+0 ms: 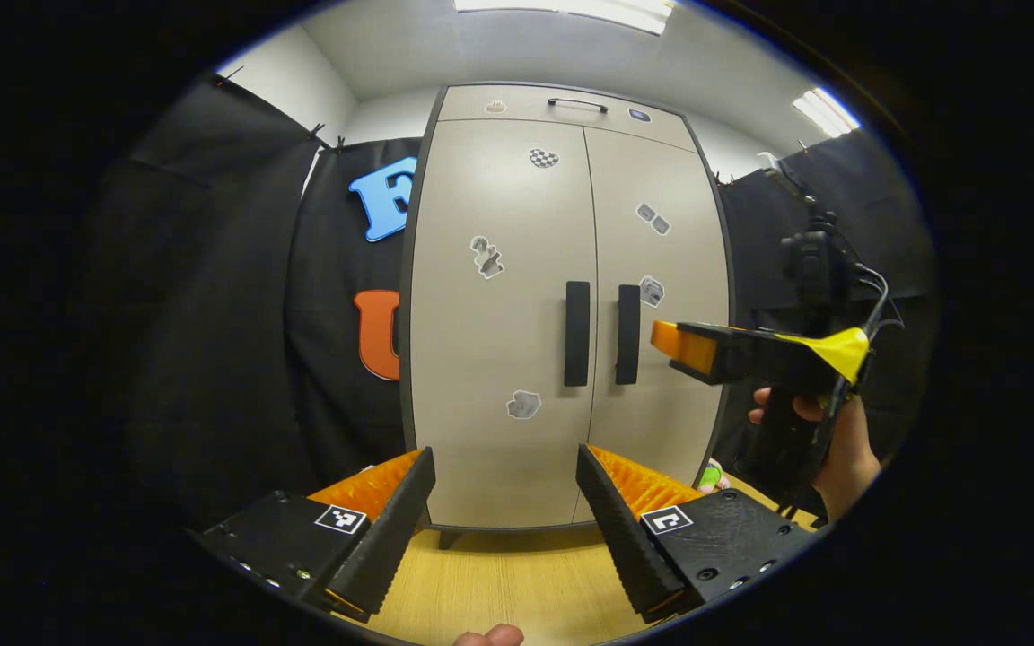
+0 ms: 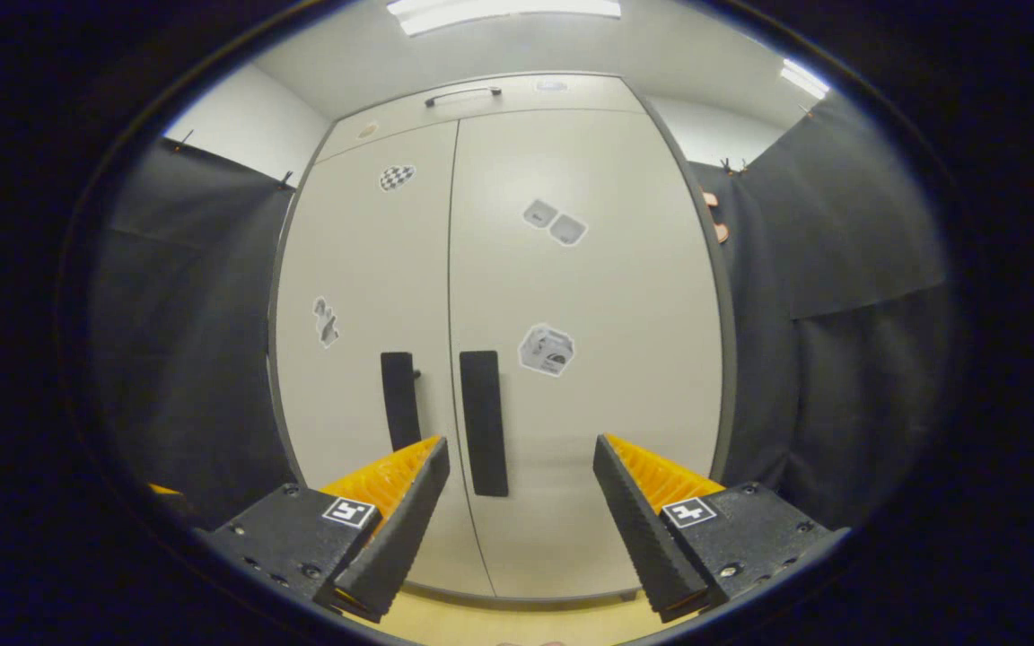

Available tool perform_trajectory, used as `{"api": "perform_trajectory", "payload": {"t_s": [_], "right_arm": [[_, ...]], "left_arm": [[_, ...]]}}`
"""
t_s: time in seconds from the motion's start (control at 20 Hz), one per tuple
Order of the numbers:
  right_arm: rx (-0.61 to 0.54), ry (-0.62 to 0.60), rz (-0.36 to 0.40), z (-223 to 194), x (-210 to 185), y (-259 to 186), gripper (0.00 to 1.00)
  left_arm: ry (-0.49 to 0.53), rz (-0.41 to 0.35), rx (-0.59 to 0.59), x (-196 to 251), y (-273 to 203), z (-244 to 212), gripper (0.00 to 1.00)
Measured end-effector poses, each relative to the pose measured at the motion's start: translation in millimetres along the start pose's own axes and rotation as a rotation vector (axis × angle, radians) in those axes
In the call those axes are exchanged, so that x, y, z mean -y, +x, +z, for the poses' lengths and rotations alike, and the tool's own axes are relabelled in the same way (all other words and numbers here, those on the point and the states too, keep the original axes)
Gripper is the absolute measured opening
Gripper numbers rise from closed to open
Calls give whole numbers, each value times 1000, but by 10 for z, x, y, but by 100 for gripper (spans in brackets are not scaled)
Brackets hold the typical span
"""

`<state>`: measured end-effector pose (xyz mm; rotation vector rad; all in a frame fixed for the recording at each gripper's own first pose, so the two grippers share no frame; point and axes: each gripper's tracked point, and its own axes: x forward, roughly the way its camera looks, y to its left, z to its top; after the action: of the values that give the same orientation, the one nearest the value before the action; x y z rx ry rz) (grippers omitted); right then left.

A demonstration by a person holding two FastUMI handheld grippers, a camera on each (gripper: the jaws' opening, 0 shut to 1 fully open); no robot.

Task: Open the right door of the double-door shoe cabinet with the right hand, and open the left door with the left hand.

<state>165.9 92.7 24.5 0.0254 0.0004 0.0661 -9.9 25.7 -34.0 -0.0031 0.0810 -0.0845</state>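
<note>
Directly ahead, the double-door shoe cabinet (image 1: 499,431) is standing upright on a light wooden floor (image 1: 517,583), with both of its pale doors sitting closed and flush. The left door (image 1: 503,323) and the right door (image 1: 661,269) are meeting at a thin central seam, and two dark vertical handles, the left handle (image 1: 577,333) and the right handle (image 1: 628,334), are flanking that seam side by side. Small grey stickers are dotting both doors, and a narrow top panel with a dark bar handle (image 1: 577,104) is capping the cabinet. In the left gripper view, the left tongs (image 1: 506,520) are hovering wide apart in front of the left door, gripping nothing. In the right gripper view, the right tongs (image 2: 521,516) are also spread apart, close to the right door, with the right handle (image 2: 484,422) showing between the two fingers but untouched. Black cloth is hanging on both sides of the cabinet. A hand (image 1: 840,449) is holding the right tool, seen side-on near the right door.
</note>
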Motion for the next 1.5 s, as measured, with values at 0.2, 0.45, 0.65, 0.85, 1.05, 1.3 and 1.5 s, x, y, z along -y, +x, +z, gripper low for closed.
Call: {"api": "perform_trajectory", "payload": {"t_s": [0.2,0.45,0.65,0.85,1.05,1.3,1.5], "right_arm": [[-35,-9,-12,-96,-80,334,100],[-17,-28,-39,-82,-59,566,100],[-13,-28,-53,-77,-77,658,100],[-18,-23,-57,-99,-120,739,74],[-18,-27,-75,-116,-131,789,71],[-7,-44,-97,-115,-72,765,66],[6,-50,-101,-128,-131,800,31]], "left_arm": [[20,2,-29,-42,-31,-151,95],[-9,-11,-60,-63,-46,-306,95],[-23,-8,-70,-112,-30,-349,95],[-42,-7,-63,-173,-17,-324,95],[-45,6,-61,-263,-19,-334,95],[-55,12,-62,-312,-10,-346,95],[-57,12,-62,-324,-3,-363,95]]}}
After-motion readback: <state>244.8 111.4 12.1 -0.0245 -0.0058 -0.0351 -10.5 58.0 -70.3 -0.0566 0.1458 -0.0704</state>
